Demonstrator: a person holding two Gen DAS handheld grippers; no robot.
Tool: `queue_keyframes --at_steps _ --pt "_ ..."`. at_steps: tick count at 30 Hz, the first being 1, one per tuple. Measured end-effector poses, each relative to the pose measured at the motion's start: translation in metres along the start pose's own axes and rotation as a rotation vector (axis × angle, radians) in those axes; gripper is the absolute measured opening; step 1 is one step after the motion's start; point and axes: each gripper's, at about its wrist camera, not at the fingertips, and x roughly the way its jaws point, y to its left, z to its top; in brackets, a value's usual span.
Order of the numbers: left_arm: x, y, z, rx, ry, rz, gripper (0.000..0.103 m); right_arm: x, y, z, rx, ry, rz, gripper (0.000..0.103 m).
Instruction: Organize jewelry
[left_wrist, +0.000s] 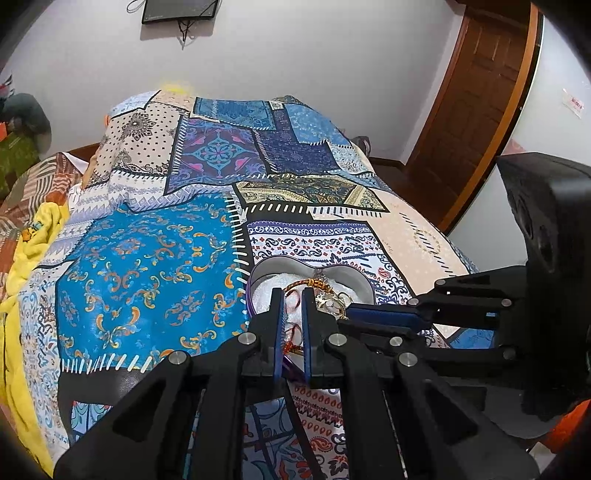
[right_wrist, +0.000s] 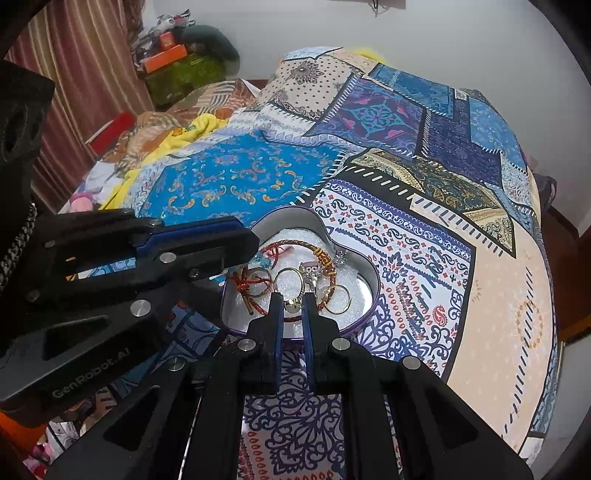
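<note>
A heart-shaped tin (right_wrist: 364, 258) with a purple rim and white lining sits on the patchwork bedspread; it also shows in the left wrist view (left_wrist: 354, 281). Inside lie a red-and-gold cord bracelet (right_wrist: 295, 242), gold rings (right_wrist: 341, 295), a silver stud (right_wrist: 340, 257) and a red thread piece (right_wrist: 251, 284). My left gripper (left_wrist: 293, 295) reaches over the tin's near left rim, jaws narrowly apart, with red thread (left_wrist: 291, 332) between them; whether it is pinched is unclear. My right gripper (right_wrist: 293, 299) hangs over the tin's near edge, jaws narrowly apart around a small gold piece (right_wrist: 292, 304).
The patchwork bedspread (right_wrist: 424, 206) covers the whole bed and rises over pillows at the back. A yellow cloth (left_wrist: 33, 240) and striped bedding lie at the left. A wooden door (left_wrist: 476, 110) stands at the right; boxes and clutter (right_wrist: 173, 55) sit beyond the bed.
</note>
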Motion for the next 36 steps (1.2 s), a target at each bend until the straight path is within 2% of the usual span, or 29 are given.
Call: queue_keyframes --at_steps 8,18,23,29,31,33,36 --pt "-0.023 -0.002 0.003 -0.005 -0.030 0.023 0.006 -0.016 0.006 -0.001 -0.017 -0.016 -0.036 0.014" --pt "-0.093 -0.023 0.009 0.022 -0.138 0.053 0.009 -0.082 0.015 -0.001 0.012 -0.143 -0.072 0.014" --pt "-0.140 -0.040 0.011 0.039 -0.231 0.069 0.013 -0.138 0.024 -0.005 0.037 -0.271 -0.101 0.014" --pt "-0.212 -0.071 0.005 0.081 -0.403 0.103 0.015 -0.215 0.045 -0.020 0.063 -0.485 -0.133 0.015" --pt "-0.236 -0.081 0.000 0.093 -0.466 0.117 0.021 -0.239 0.055 -0.029 0.065 -0.563 -0.150 0.015" --pt "-0.259 -0.093 -0.008 0.111 -0.542 0.139 0.034 -0.261 0.065 -0.039 0.068 -0.643 -0.174 0.014" --pt "-0.285 -0.107 -0.021 0.131 -0.631 0.170 0.042 -0.282 0.077 -0.051 0.074 -0.731 -0.205 0.014"
